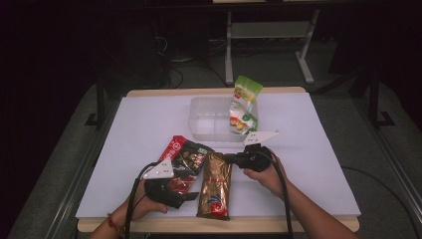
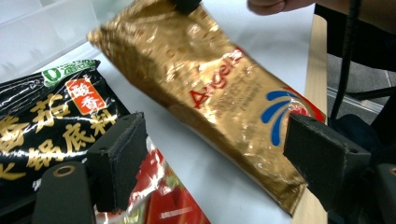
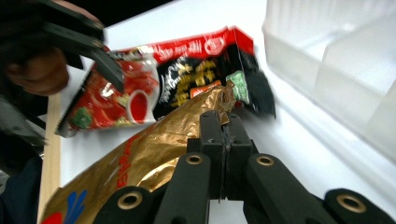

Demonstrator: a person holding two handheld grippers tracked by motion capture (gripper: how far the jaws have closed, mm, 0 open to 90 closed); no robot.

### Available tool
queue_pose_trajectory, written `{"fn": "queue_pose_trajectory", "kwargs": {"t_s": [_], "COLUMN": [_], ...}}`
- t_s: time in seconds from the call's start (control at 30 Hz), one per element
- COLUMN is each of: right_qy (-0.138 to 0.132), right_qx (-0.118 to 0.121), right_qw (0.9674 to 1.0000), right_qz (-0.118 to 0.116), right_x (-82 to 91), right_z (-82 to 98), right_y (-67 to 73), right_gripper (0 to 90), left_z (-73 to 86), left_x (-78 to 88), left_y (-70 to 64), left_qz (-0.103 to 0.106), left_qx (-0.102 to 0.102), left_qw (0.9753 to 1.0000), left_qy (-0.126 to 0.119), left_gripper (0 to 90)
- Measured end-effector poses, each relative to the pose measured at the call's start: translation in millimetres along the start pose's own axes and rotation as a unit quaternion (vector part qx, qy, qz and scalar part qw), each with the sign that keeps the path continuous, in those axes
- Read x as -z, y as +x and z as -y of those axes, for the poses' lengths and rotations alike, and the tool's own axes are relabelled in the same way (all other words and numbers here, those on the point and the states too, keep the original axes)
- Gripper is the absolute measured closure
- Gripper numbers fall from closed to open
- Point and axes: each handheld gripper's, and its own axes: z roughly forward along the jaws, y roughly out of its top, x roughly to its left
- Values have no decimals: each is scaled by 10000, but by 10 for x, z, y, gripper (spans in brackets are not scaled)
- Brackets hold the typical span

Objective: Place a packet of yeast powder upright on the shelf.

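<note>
The white table spreads under both hands, its wooden edge nearest the person. Ahead of the right gripper, just beyond its grey plate, stands the clear plastic bin, divided inside, with a green and white pouch standing up in its right part (the wall of the bin shows pale and blurred in the right gripper view).

Next in size is the black and red packet, flat on the table, ahead of the left gripper and to the left of the right one; its lower end lies under the left gripper's body.

The gold packet lies lengthwise between the two grippers, touching the black and red packet along its left side. In the right gripper view the two black jaws are pressed together on the packet's far top edge, pinching the crimped foil, and that end is lifted off the table while the near end stays by the wooden edge.

The left gripper rests low beside the gold packet's near end, its jaws spread wide with nothing pressed between them; in its own view the gold packet shows past the jaws.
</note>
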Motion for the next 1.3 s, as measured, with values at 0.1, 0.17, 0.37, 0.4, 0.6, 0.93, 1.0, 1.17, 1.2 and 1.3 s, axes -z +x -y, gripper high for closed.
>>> {"fn": "queue_pose_trajectory", "kwargs": {"t_s": [0.1,0.17,0.37,0.4,0.6,0.93,1.0,1.17,1.2,1.3], "right_qy": [-154,-257,-500,-525,-623,-672,-730,-663,-658,-656], "right_qx": [187,324,712,750,946,986,947,1074,1063,856], "right_qw": [9997,9991,9961,9957,9934,9928,9928,9920,9920,9937], "right_qz": [-6,-16,-116,-141,-169,-70,-67,75,145,296], "right_x": [69,110,163,168,192,214,229,330,372,540], "right_z": [-38,-72,-180,-192,-216,-269,-294,-360,-361,-317], "right_y": [52,93,235,253,323,347,347,370,368,331], "right_gripper": [893,893,892,892,890,863,784,593,525,419], "left_z": [-44,-80,-212,-229,-340,-382,-374,-367,-366,-356], "left_x": [-58,-108,-297,-322,-393,-371,-369,-368,-363,-349], "left_y": [40,55,106,123,119,85,85,87,84,71], "left_qz": [104,179,267,342,466,586,551,489,471,454], "left_qx": [61,81,157,221,222,165,181,238,245,297], "left_qw": [9999,9998,9995,9992,9986,9977,9978,9977,9977,9971], "left_qy": [21,37,13,-23,-121,-296,-315,-394,-410,-534], "left_gripper": [201,191,176,176,189,578,628,660,662,667]}}
